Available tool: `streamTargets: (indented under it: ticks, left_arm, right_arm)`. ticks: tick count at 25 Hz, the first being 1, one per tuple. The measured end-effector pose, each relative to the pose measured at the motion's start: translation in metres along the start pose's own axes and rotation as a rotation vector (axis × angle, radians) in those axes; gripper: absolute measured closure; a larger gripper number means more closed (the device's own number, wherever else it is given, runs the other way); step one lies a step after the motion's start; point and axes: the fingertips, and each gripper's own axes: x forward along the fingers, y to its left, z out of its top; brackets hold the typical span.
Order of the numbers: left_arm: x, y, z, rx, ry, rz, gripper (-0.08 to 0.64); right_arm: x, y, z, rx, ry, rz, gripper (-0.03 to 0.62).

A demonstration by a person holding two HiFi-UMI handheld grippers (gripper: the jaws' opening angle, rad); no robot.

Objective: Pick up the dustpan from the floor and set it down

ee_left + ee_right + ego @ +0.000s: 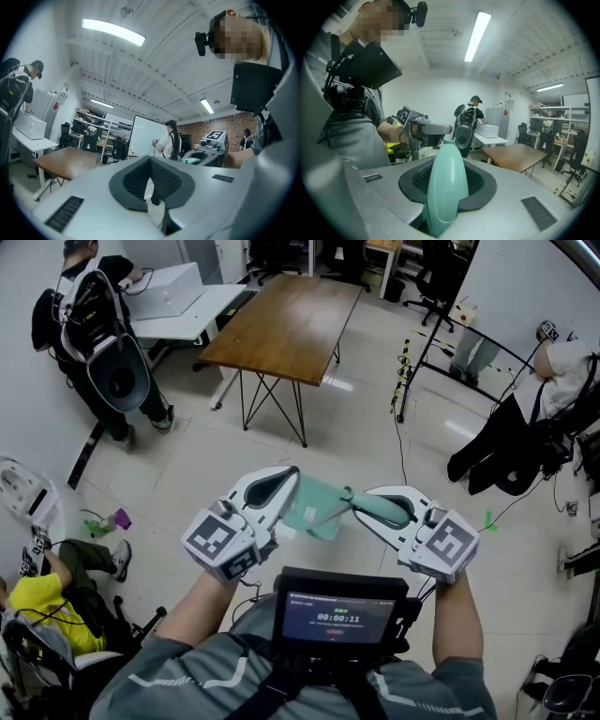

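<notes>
The dustpan [314,510] is off the floor [178,474], carried in the air between both units. The right hand-held gripper [367,502] pinches the teal handle [446,187]. The left hand-held gripper [284,488] has its jaws nearly together on a thin pale edge, judged to be the rim.

Hazards:
- The hold on the rim looks shallow. Uneven hand motion may pull it free and leave the dustpan swinging on the handle.
- Twisting between the hands may flex the dustpan.

Lower both units together.
</notes>
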Motion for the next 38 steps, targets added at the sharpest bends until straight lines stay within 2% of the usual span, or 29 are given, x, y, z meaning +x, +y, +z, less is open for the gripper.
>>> streamTargets:
  ticks: [4,12,16,20,24,34,38]
  left_arm:
    - [-0.002,-0.001,-0.005,-0.025,0.009,-0.008,0.543]
    - [0.003,-0.007,-0.002,0.007,0.024,-0.065,0.543]
    - [0.006,-0.006,-0.003,-0.003,0.032,-0.062,0.542]
    - [0.005,-0.002,0.0,-0.033,-0.008,-0.031,0.543]
    - [0.0,0.0,0.0,-0.058,-0.014,-0.048,0.541]
    - [-0.029,0.049,-0.002,-0.071,0.042,-0.033,0.54]
    - [-0.042,0.071,-0.006,-0.063,0.053,-0.07,0.54]
  right_arm:
    - [0.001,0.003,0.001,0.002,0.005,0.0,0.476]
    - [0.003,0.003,0.006,0.0,0.009,0.009,0.476]
    - [-0.001,0.002,0.01,0.001,0.009,0.002,0.476]
    - [-0.003,0.0,0.008,-0.003,0.014,-0.007,0.476]
    - [0.001,0.001,0.006,-0.002,0.02,-0.014,0.476]
    - [0.043,-0.002,0.026,0.02,0.022,-0.055,0.476]
    - [0.068,-0.005,0.029,0.026,0.027,-0.085,0.476]
